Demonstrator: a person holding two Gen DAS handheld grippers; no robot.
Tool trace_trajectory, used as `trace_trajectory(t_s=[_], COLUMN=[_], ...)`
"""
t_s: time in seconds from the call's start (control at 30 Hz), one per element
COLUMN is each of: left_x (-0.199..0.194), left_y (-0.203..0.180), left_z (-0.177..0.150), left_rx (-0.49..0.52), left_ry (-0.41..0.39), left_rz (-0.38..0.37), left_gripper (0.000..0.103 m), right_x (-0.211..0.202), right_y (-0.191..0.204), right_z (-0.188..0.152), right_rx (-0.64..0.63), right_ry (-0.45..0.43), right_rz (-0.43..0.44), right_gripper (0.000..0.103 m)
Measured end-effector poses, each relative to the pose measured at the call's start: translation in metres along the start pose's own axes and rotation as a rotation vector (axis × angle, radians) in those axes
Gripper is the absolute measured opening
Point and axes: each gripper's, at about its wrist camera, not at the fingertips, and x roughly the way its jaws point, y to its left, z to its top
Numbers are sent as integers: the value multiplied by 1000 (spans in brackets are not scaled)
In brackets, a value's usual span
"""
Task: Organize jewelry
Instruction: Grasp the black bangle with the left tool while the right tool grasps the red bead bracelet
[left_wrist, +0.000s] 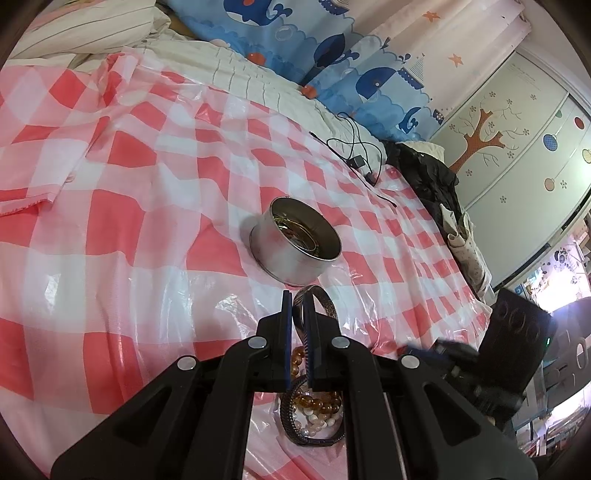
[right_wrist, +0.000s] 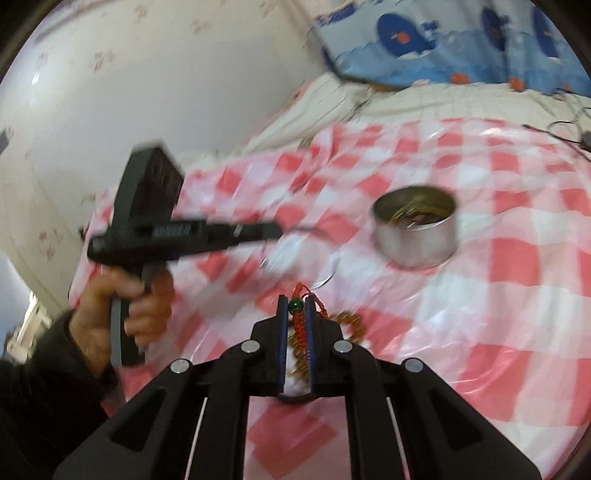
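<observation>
On the pink checked plastic sheet (left_wrist: 147, 221) stands a round metal tin (left_wrist: 295, 243) with gold-coloured jewelry inside. In front of the tin, my left gripper (left_wrist: 297, 306) is shut on a dark patterned bangle (left_wrist: 321, 299). Under it lies a heap of amber bead bracelets (left_wrist: 317, 400), pale beads and a dark band (left_wrist: 286, 417). In the right wrist view, my right gripper (right_wrist: 296, 301) is shut on a red cord bracelet (right_wrist: 301, 328) with a green bead (right_wrist: 295, 305). Amber beads (right_wrist: 347, 319) lie just beyond it. The tin (right_wrist: 417, 225) is ahead to the right.
A person's hand (right_wrist: 122, 295) holds the left gripper (right_wrist: 275, 230) across the left of the blurred right wrist view. Black cables and a charger (left_wrist: 356, 160) lie beyond the tin, dark clothing (left_wrist: 428, 173) at the bed's right edge. A whale-print curtain (left_wrist: 332, 48) hangs behind.
</observation>
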Motion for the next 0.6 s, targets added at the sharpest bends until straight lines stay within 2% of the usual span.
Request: trace_trajectory(t_s=[0.17, 0.37, 0.6], left_x=[2, 9, 13], left_y=[-2, -6, -11], left_z=[-2, -6, -7], left_rx=[6, 30, 59], left_ry=[5, 22, 34], left_rz=[0, 35, 57], left_gripper=[5, 5, 5], right_x=[-11, 2, 2], right_y=[-21, -25, -31], right_z=[5, 1, -2], right_rx=[80, 59, 65], right_ry=[-49, 6, 7], right_rz=[-34, -146, -150], right_gripper=[10, 10, 10])
